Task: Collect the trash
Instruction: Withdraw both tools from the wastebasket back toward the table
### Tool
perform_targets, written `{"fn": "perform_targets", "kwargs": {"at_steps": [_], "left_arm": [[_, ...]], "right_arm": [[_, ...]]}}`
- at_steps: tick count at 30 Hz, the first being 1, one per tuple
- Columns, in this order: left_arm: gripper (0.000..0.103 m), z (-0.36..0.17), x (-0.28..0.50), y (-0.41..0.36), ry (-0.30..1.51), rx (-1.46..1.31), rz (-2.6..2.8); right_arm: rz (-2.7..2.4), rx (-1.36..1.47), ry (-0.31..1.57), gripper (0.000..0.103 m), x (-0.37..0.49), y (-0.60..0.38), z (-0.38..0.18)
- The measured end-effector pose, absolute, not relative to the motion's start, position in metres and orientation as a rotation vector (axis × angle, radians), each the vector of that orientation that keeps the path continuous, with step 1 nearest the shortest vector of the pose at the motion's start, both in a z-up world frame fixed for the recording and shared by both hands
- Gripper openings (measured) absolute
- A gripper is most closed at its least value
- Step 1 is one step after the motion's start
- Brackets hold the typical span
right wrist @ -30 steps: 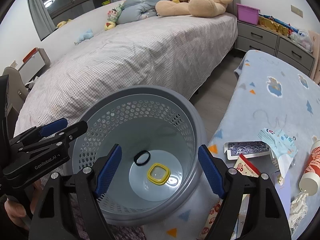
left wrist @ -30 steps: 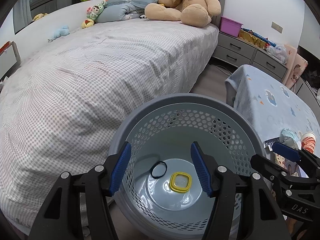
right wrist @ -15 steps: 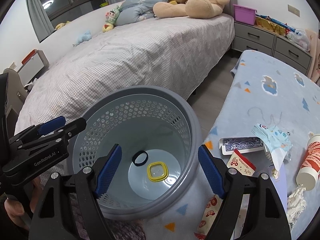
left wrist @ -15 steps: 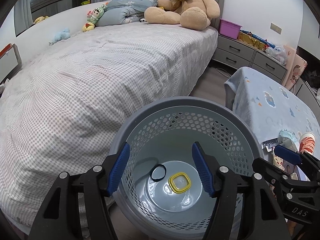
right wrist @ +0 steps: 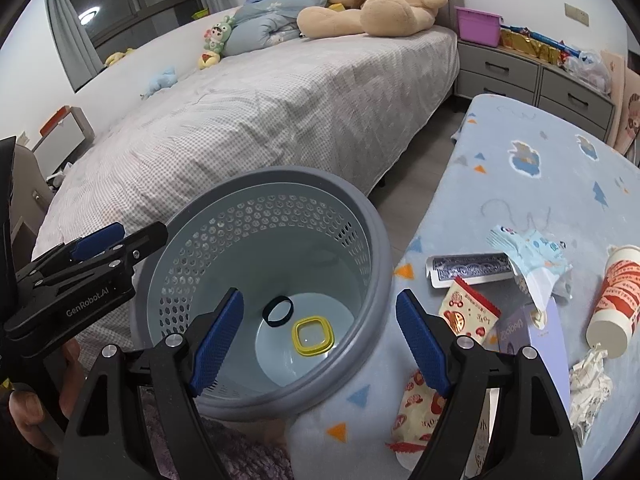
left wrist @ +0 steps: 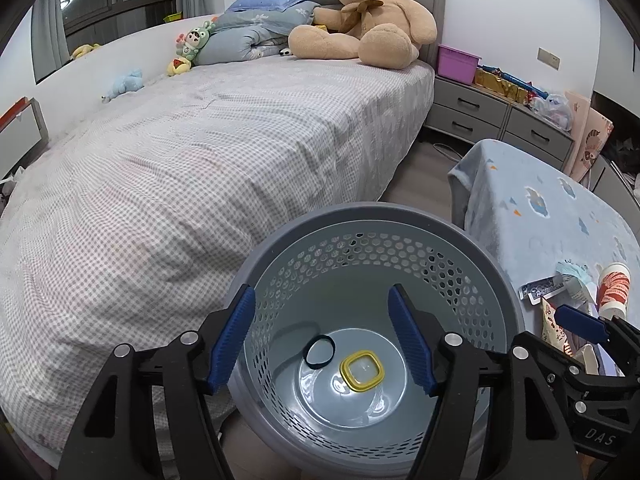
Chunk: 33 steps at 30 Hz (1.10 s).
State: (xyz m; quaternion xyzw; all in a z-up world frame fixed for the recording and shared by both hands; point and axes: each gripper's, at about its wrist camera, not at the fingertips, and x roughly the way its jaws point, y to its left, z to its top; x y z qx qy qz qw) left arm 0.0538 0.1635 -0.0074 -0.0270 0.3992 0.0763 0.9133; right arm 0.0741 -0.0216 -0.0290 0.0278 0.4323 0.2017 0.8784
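A grey perforated trash basket (left wrist: 372, 216) (right wrist: 276, 176) stands between the bed and a blue-covered table. Inside it lie a yellow square ring (left wrist: 362, 371) (right wrist: 313, 335) and a black band (left wrist: 319, 351) (right wrist: 278, 312). My left gripper (left wrist: 326, 336) is open and empty above the basket. My right gripper (right wrist: 320, 328) is open and empty over the basket's right rim. On the table lie a card pack (right wrist: 468, 270), snack wrappers (right wrist: 468, 312), a crumpled mask (right wrist: 528, 248), a red-patterned cup (right wrist: 612, 300) and crumpled paper (right wrist: 588, 384).
A bed (left wrist: 200, 160) with a checked cover fills the left, with a teddy bear (left wrist: 368, 20) at its head. Grey drawers (left wrist: 500, 120) stand at the back right. The blue table cover (right wrist: 560, 184) reaches to the basket's right side.
Both grippers have drawn back and up a little, so the basket sits lower in view and more of the table trash shows at the right. Jaws stay open.
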Motion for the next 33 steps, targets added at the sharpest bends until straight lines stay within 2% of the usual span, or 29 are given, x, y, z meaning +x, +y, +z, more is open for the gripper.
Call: {"fn": "perform_targets", "kwargs": {"at_steps": [24,33], "left_arm": [[0.067,-0.013,0.022,0.082,0.846,-0.013,0.026],[0.067,-0.018,0.014,0.04,0.86,0.01,-0.032]], "right_arm": [[0.167,0.15,0.891,0.078,0.006,-0.159,-0.024],[0.031,0.209,0.89,0.078,0.007,-0.219,-0.028]]}}
